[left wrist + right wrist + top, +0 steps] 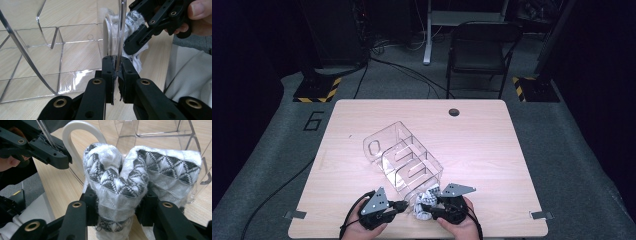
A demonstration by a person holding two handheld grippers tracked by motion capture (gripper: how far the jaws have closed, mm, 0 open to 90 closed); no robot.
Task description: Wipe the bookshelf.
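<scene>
The left tongs are pinching the clear acrylic divided organizer's wall at six o'clock on the pale wooden surface — the right tongs are clamping a black-and-white patterned knitted bundle.

Each hand carries a black gripper built of flat linked bars, joined by brass-ringed rivets and small dark screws. The left gripper and the right gripper each bear a grey three-cornered plate dotted with small holes on top. A black cable trails from the left one. The person wears pale grey ribbed fabric.
</scene>
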